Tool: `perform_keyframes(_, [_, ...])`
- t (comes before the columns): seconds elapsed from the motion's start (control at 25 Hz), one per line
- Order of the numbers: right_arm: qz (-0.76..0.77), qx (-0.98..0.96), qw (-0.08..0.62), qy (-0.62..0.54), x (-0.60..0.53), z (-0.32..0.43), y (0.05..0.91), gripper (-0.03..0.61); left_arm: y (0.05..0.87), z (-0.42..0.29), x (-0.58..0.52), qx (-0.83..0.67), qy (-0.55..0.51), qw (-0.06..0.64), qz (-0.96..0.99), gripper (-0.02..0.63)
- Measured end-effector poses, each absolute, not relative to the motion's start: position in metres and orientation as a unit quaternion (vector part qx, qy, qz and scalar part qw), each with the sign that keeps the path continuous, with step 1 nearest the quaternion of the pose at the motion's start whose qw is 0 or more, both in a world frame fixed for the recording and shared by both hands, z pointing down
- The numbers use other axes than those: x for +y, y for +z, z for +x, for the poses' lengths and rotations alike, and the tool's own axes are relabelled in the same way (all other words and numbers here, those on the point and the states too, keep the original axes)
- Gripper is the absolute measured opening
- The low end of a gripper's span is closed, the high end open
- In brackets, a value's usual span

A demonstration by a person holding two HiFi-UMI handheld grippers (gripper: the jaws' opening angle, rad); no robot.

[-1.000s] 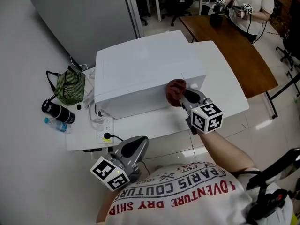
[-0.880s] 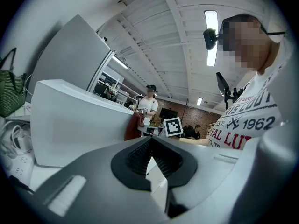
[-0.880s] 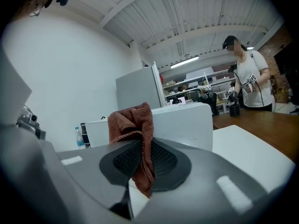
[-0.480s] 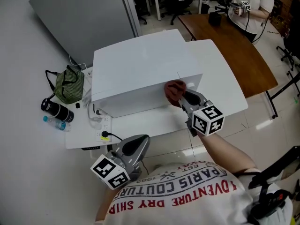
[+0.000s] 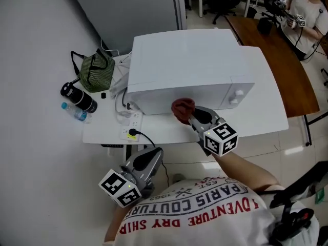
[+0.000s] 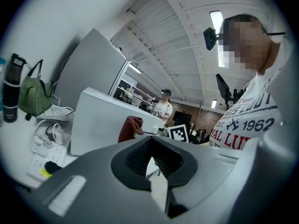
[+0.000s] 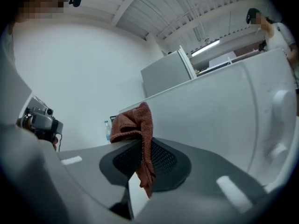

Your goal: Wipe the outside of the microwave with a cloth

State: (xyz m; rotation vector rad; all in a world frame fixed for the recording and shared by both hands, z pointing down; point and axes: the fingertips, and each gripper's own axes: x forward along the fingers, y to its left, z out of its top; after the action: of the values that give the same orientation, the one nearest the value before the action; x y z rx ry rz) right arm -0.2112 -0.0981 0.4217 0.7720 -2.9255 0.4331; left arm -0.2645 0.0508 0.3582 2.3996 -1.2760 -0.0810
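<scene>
The white microwave (image 5: 189, 60) stands on a white table (image 5: 266, 111). A reddish-brown cloth (image 5: 183, 108) presses against the lower middle of its front face, left of the knobs. My right gripper (image 5: 192, 118) is shut on the cloth, which is bunched above the jaws and hangs down between them (image 7: 133, 122) in front of the microwave's front face (image 7: 224, 111). My left gripper (image 5: 152, 157) hangs low by my body, below the table's front edge, shut and holding nothing. From the left gripper view (image 6: 152, 146) I see the microwave (image 6: 100, 120) and the cloth (image 6: 129, 128) ahead.
Left of the microwave lie a green striped bag (image 5: 96, 70), a black flask (image 5: 78, 97), a small water bottle (image 5: 74, 111) and a power strip (image 5: 130, 127) with cables. A grey cabinet (image 5: 133, 4) stands behind. A brown table (image 5: 287, 60) and a person (image 5: 307, 9) are at the far right.
My right gripper has slid the cloth leftward along the microwave's front, from near the control panel to the middle. The head view has shifted. The left gripper has stayed put.
</scene>
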Motion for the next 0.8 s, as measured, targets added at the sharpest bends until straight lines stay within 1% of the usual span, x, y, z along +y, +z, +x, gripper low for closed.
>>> perform_keyframes(0.2, [0.211,-0.966,0.061,0.135,-0.083,-0.283,0.446,0.040,0.365,-0.317,0.073,-0.499,-0.034,0.219,0.838,0.005])
perform_keyframes(0.44, [0.175,-0.971,0.080,0.141,-0.071,-0.349,0.470,0.040,0.371,-0.372,0.101,-0.549,-0.041,0.225,0.804,0.005])
perform_keyframes(0.64, [0.175,-0.972,0.091,0.124,-0.075,-0.376,0.482,0.040,0.373,-0.393,0.111,-0.564,-0.044,0.228,0.793,0.005])
perform_keyframes(0.8, [0.186,-0.969,0.099,0.126,-0.083,-0.379,0.489,0.040,0.372,-0.396,0.110,-0.561,-0.043,0.229,0.794,0.005])
